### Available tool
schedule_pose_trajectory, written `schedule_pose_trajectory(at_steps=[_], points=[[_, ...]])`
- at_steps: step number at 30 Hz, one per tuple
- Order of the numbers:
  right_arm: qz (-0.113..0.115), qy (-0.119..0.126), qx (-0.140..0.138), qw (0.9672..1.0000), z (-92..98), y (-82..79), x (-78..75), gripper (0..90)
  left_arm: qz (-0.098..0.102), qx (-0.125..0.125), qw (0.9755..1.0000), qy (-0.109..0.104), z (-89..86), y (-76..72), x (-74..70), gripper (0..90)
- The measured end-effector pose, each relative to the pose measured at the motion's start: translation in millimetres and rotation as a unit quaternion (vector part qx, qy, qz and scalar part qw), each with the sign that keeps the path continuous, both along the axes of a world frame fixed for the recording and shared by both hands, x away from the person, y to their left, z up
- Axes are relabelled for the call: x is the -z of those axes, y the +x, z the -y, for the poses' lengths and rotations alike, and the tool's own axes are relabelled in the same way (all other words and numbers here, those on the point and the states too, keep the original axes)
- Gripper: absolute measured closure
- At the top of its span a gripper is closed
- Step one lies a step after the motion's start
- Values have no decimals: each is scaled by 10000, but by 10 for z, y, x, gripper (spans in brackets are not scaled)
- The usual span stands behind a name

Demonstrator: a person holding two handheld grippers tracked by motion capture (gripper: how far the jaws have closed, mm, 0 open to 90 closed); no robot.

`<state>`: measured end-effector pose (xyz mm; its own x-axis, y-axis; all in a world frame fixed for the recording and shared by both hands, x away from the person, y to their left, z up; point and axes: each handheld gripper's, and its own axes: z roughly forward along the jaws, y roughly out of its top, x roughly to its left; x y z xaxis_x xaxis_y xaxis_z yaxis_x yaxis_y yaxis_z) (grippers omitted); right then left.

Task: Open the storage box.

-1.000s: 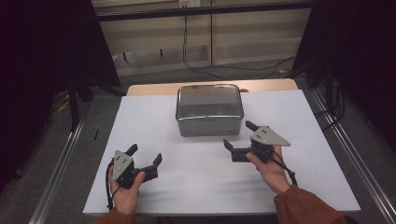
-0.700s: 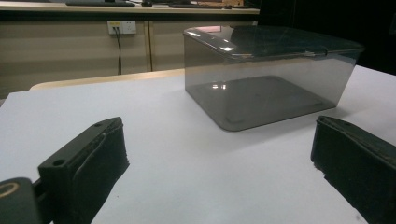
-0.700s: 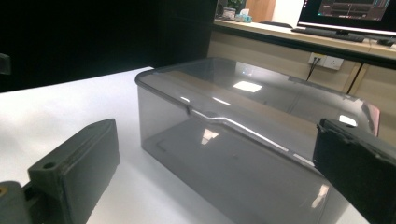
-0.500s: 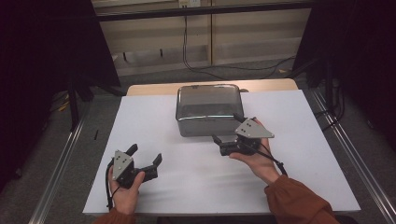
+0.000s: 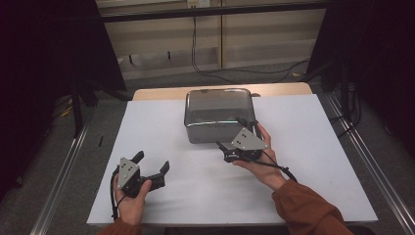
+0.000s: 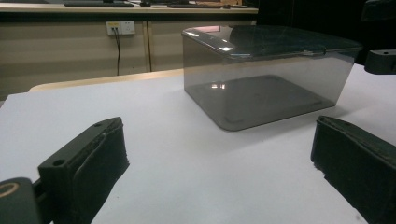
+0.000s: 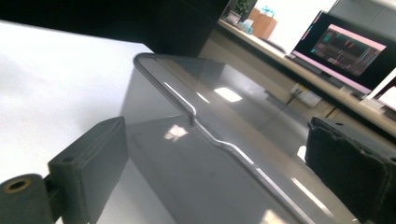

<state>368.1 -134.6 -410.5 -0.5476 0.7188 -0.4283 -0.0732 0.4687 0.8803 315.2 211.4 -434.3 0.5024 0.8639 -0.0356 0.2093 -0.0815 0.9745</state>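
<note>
From above, the right gripper (image 5: 234, 135) covers the near right corner of the smoky box (image 5: 215, 110), so whether its jaws touch the wall cannot be told. The right gripper view cuts the box off at its bottom and right edges.

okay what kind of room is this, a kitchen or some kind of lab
Most likely a lab or workshop bench, not a kitchen: a white table in a metal frame, a monitor on a side desk, and wall sockets with loose cables.
</note>
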Motion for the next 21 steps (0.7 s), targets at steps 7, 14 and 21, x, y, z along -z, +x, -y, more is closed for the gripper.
schedule_pose_trajectory(at_steps=[7,14,21], points=[[529,-476,55,9975,-19,37,-32,114,-5,8,10000,32,-4,1,0,33],[954,-1337,63,9864,-73,43,12,165,-16,8,10000,31,-4,6,4,33],[1272,-1922,60,9731,-131,49,67,246,-22,17,10000,39,-7,7,5,33]])
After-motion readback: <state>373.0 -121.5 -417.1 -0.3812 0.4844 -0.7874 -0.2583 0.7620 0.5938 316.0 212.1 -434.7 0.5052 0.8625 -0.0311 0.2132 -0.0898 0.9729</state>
